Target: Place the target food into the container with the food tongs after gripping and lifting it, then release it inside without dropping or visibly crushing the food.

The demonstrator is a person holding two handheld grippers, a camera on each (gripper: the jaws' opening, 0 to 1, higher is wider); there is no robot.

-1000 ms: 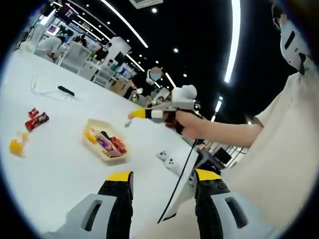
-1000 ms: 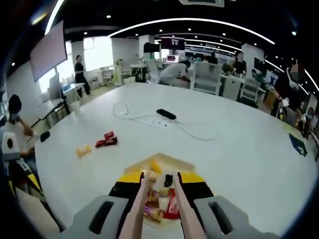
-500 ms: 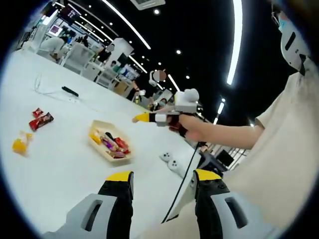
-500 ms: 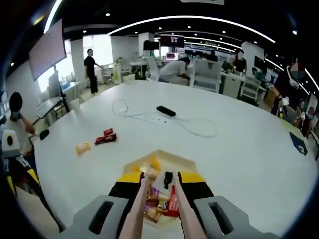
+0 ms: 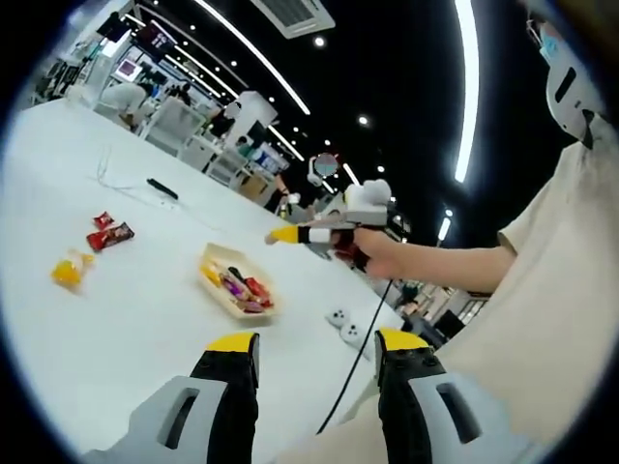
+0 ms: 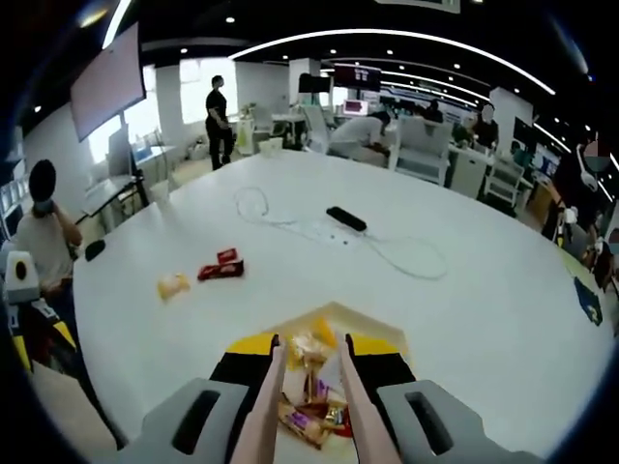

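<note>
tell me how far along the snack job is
Done: several wrapped snacks already lie in the shallow beige tray. In hand: the right gripper hovers above that tray, its pale food tongs apparently holding nothing. Left: the red wrapped snacks and the yellow wrapped snack lie out on the white table. The left gripper idles open.

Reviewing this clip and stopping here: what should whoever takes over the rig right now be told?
Left gripper: open, empty, held back from the work.
Right gripper: shut on the tongs, whose tips hang over the tray, above it and not touching.
Tray: already holds several wrapped snacks. A yellowish piece sits between the tong tips; whether it is gripped or lying in the tray cannot be told.
Loose on the table, apart from the tray: red packets and a yellow snack.
Left to do: release gently inside if a piece is held, then probably fetch the loose items.
</note>
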